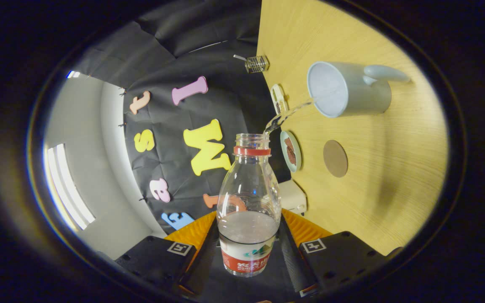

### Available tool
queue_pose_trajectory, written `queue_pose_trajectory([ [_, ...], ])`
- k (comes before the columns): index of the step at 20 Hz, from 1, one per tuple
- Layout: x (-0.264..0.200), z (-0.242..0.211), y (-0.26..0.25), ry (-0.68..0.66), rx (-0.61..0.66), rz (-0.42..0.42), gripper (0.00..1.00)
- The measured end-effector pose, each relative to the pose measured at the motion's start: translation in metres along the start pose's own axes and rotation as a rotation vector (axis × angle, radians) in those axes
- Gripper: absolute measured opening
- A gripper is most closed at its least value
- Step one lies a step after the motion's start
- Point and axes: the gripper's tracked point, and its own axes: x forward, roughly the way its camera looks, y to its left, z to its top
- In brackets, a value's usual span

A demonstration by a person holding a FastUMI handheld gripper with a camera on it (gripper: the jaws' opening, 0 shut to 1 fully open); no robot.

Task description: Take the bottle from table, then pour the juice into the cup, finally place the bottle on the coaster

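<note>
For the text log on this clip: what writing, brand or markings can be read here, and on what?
Bottle label: print too blurred to read.
Square markers beside the gripper, which is shut on the bottle: patterns, not words.
Cup, coaster: no writing.

1. Warm, fairly bright light falls on the wooden table; the cloth wall is dim.
2. A window glares white, blown out.
3. Fisheye bending curves the edges, which fade to soft blur.
4. The clear bottle carries small highlights.
5. The cup throws a faint shadow.
</note>
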Motion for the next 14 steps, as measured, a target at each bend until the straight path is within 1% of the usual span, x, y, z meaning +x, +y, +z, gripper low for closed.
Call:
queue_pose_trajectory([
  [3,-0.001,0.0,0.006,-0.009,0.031,0.008,0.79],
  [8,-0.003,-0.002,0.01,-0.001,0.045,0.022,0.79],
  [14,-0.003,0.004,0.018,-0.02,0.123,0.046,0.79],
])
